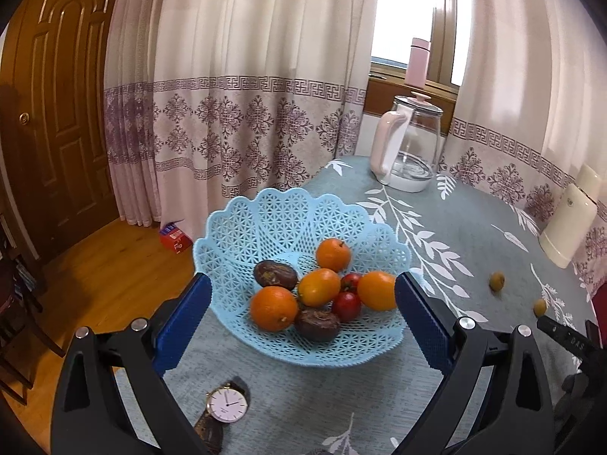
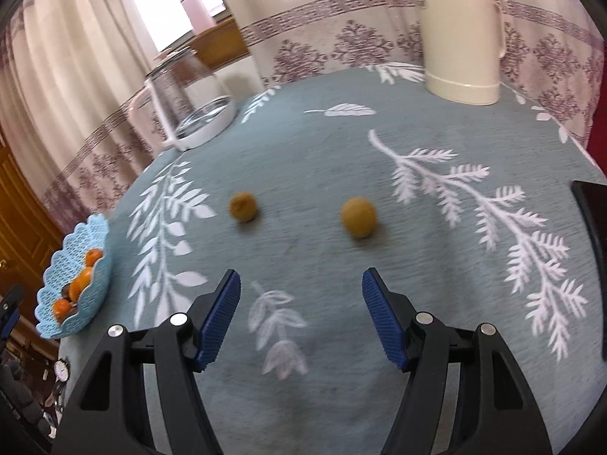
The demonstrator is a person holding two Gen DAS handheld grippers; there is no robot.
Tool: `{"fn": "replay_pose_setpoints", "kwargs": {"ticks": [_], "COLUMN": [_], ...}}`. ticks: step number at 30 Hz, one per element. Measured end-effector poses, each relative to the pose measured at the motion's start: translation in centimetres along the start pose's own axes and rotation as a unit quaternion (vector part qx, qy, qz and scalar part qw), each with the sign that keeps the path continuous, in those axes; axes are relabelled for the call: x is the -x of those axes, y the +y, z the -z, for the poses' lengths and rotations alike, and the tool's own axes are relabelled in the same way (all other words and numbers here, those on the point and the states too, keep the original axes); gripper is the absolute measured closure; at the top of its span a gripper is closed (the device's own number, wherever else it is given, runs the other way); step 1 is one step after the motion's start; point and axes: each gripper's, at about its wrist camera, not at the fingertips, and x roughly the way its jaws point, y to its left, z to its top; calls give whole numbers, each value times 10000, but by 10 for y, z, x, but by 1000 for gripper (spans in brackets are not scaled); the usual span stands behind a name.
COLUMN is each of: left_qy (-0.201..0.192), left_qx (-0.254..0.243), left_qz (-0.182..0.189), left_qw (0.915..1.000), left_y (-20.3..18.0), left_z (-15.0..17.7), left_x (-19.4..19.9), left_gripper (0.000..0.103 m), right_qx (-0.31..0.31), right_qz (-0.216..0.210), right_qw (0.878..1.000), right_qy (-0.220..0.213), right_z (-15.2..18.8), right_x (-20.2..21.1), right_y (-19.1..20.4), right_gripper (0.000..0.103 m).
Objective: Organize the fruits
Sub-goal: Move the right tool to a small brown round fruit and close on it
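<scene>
Two small round yellow-brown fruits (image 2: pixel 358 217) lie loose on the leaf-patterned teal tablecloth (image 2: pixel 436 265) ahead of the wide-open, empty right gripper (image 2: pixel 301 316), likely light, roll-prone, best pinched gently across their middles.

basket (image 1: pixel 303 223) at tabletop's (image 2: pixel 322 159) left edge, fruits inside | two loose fruits (image 2: pixel 358 217) mid-table, well right | kettle (image 1: pixel 411 144), jug (image 2: pixel 461 34) along far edge

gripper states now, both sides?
Left gripper: open, empty, at the blue basket.
Right gripper: open, empty, over the tablecloth.
</scene>
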Motion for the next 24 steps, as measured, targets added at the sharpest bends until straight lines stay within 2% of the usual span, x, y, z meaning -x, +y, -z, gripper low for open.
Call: {"fn": "replay_pose_setpoints", "kwargs": {"ticks": [7, 13, 24], "left_qy": [16, 10, 59], "left_qx": [-191, -286, -469], "left_qz": [96, 118, 173], "left_qw": [9998, 9995, 9987], "left_y": [-13, -21, -38], "left_z": [3, 3, 4], "left_x": [0, 0, -4], "left_gripper": [5, 5, 5], "right_qx": [1, 136, 242], "right_qz": [334, 442, 512], "right_qw": [9994, 9989, 9980], "right_qy": [-4, 106, 268], "right_z": [-17, -33, -44], "right_x": [-14, -32, -53], "right_y": [-15, -15, -19], "right_gripper": [38, 53, 68]}}
